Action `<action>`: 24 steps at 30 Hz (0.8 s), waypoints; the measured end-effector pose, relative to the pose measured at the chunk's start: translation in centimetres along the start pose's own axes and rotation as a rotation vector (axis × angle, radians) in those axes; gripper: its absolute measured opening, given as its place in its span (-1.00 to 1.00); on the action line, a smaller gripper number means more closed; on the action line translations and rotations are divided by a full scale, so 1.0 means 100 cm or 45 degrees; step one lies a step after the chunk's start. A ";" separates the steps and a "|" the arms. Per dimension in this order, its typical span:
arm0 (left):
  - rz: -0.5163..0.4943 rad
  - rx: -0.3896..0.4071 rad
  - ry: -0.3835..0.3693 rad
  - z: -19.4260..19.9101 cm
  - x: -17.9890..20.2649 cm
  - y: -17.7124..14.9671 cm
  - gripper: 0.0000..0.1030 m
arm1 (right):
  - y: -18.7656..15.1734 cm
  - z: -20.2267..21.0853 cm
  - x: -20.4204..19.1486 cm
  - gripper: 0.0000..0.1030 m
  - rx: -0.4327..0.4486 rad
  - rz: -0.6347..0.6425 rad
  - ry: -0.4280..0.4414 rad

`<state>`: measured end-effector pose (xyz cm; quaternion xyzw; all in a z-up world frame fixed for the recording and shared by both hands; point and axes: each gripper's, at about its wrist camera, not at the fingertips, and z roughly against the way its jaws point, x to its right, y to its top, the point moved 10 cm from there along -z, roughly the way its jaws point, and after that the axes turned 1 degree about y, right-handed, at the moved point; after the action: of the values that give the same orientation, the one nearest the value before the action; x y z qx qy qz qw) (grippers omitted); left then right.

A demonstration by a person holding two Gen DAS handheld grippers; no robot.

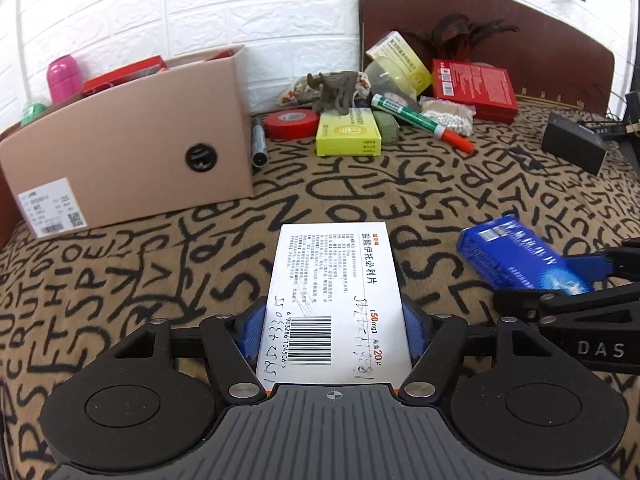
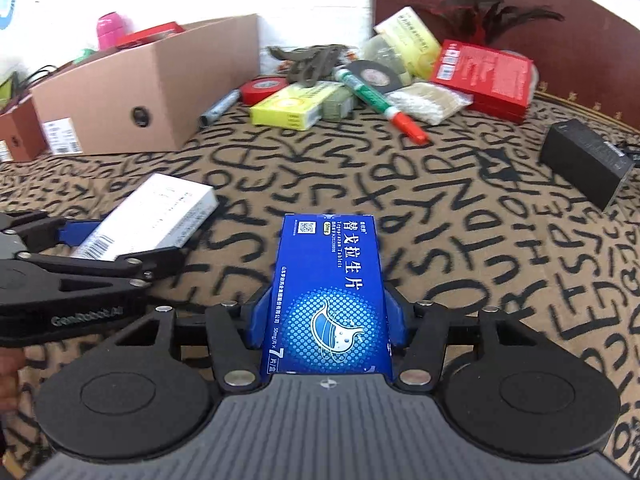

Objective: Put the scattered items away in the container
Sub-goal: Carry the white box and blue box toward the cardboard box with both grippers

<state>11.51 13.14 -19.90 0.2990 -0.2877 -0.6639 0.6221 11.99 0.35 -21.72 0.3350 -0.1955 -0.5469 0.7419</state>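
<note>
My left gripper [image 1: 334,330] is shut on a white medicine box [image 1: 336,292] with a barcode, held above the letter-patterned cloth. My right gripper [image 2: 326,322] is shut on a blue medicine box [image 2: 328,292]. Each gripper shows in the other's view: the blue box [image 1: 516,256] at the right of the left wrist view, the white box [image 2: 152,216] at the left of the right wrist view. The open cardboard box [image 1: 128,144] stands at the back left, also in the right wrist view [image 2: 160,92].
At the back lie a yellow box [image 1: 347,132], red tape roll [image 1: 292,123], green-and-red marker [image 1: 420,120], grey marker [image 1: 259,142], red boxes [image 1: 476,88], a bag of white beads [image 1: 450,114]. A black box [image 1: 574,142] sits at right. A pink bottle [image 1: 63,76] stands behind the cardboard box.
</note>
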 end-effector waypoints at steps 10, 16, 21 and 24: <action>0.185 0.154 -0.020 0.060 -0.064 0.032 0.31 | 0.044 0.017 -0.063 0.18 0.022 -0.127 0.336; 0.258 0.288 -0.024 0.083 -0.117 0.100 0.31 | 0.117 0.033 -0.096 0.18 0.177 -0.062 0.366; 0.273 0.342 0.024 0.075 -0.165 0.163 0.32 | 0.176 0.019 -0.122 0.19 0.247 -0.035 0.327; 0.284 0.314 0.046 0.052 -0.190 0.192 0.32 | 0.204 -0.001 -0.137 0.19 0.255 -0.026 0.291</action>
<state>21.01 30.99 -1.25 0.3512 -0.3874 -0.5449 0.6555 21.50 16.88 -6.32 0.4693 -0.1600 -0.4907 0.7165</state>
